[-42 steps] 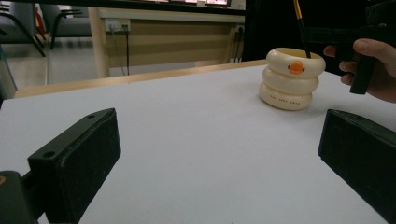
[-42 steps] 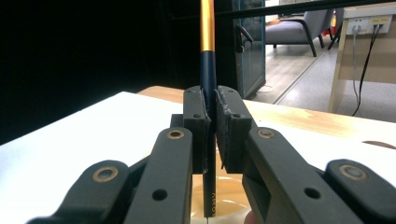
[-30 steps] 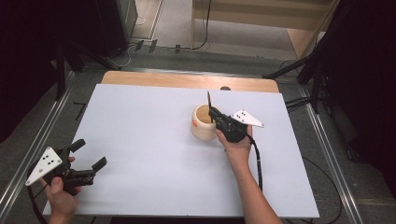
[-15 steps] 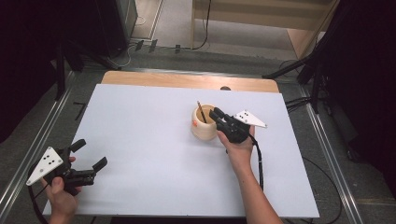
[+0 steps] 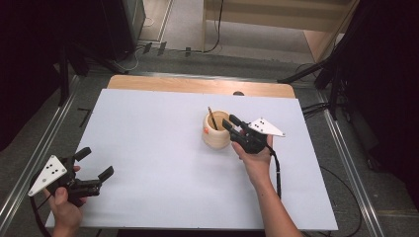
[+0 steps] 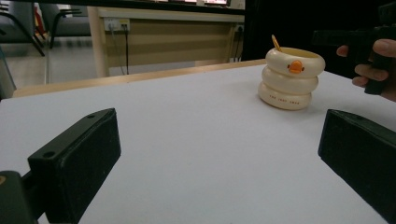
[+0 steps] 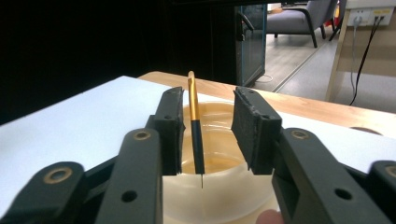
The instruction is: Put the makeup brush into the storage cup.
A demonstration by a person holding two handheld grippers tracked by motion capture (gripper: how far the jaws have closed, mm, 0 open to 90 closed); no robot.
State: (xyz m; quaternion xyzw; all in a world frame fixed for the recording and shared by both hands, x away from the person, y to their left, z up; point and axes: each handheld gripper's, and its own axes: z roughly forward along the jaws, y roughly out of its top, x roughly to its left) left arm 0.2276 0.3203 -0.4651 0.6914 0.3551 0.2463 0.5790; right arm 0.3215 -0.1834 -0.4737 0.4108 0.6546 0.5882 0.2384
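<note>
Cup: cream ringed duck cup (image 5: 216,131) right of the desk (image 5: 148,148) middle, upright.
Contents: black-and-gold pen (image 5: 211,118) leaning inside it.
Right gripper (image 5: 231,122): at the cup's right rim, jaws just opened, pen loose between them.
Left gripper (image 5: 94,163): near left corner, jaws spread, empty.
Change: pen, earlier lifted, now dropped in.

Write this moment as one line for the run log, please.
right gripper: jaws just opening, black-and-gold pen loose between | pen in cream ringed duck cup | left gripper: open, idle
</note>
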